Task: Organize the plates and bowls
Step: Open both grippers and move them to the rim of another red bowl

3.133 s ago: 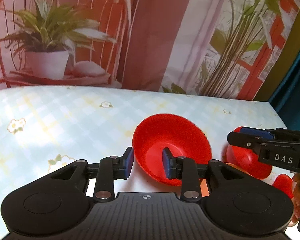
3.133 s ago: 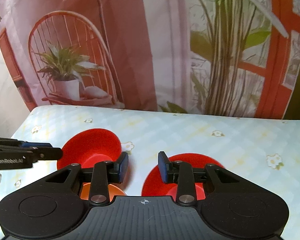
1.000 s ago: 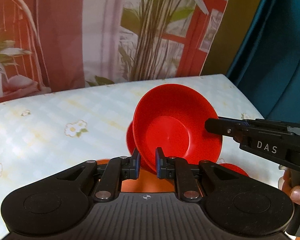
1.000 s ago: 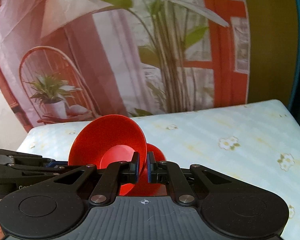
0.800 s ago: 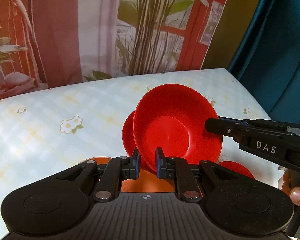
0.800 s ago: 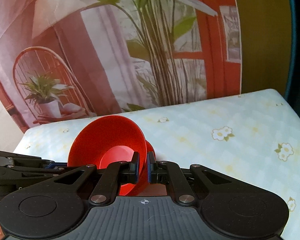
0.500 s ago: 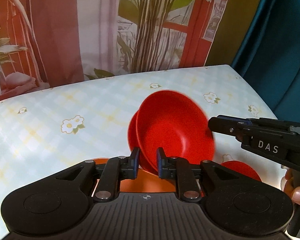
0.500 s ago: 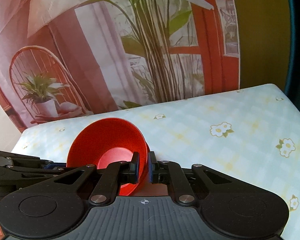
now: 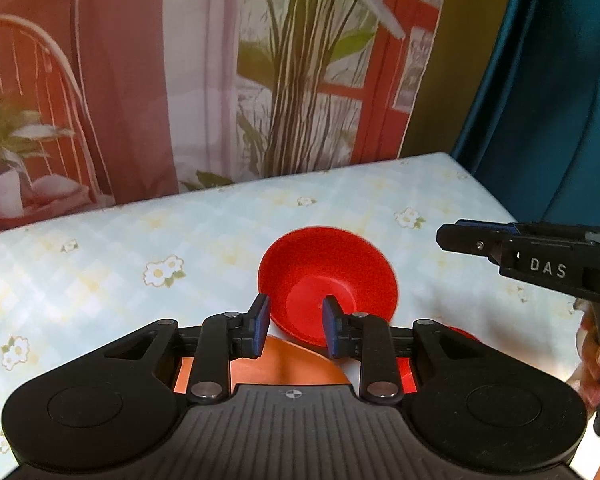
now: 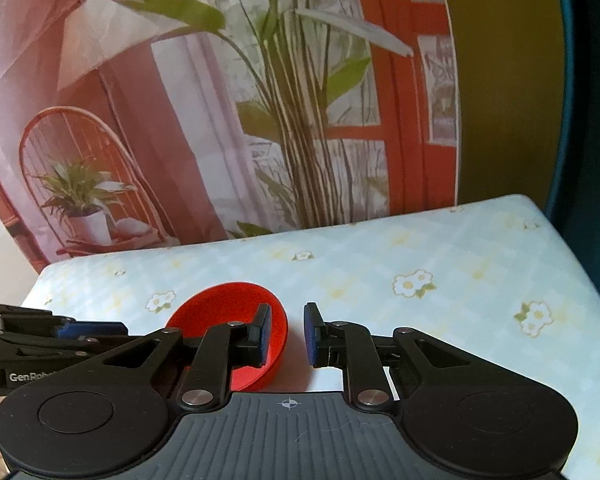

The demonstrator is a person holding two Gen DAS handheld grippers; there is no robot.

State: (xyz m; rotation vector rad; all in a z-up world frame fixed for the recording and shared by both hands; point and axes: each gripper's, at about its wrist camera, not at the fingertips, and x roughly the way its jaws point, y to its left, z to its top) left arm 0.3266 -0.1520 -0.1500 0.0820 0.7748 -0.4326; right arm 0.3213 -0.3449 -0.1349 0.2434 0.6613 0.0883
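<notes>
A red bowl (image 9: 328, 280) sits upright on the table, nested in another red bowl whose edge barely shows. In the right wrist view the red bowl (image 10: 224, 312) lies low left. My left gripper (image 9: 294, 326) is open, its fingers either side of the bowl's near rim, holding nothing. My right gripper (image 10: 286, 334) is open and empty just right of the bowl; it also shows in the left wrist view (image 9: 460, 236) to the bowl's right. An orange plate (image 9: 292, 364) lies under my left gripper. A red dish (image 9: 462, 334) peeks out at the right.
The table has a pale blue checked cloth with flowers (image 9: 100, 248). A printed backdrop of plants and a chair stands behind the table's far edge (image 9: 260, 80). A teal curtain (image 9: 560, 100) hangs at the right.
Both grippers held red bowls, brought them together and nested them. Since half a second ago both have opened, and the nested bowls have dropped onto the table.
</notes>
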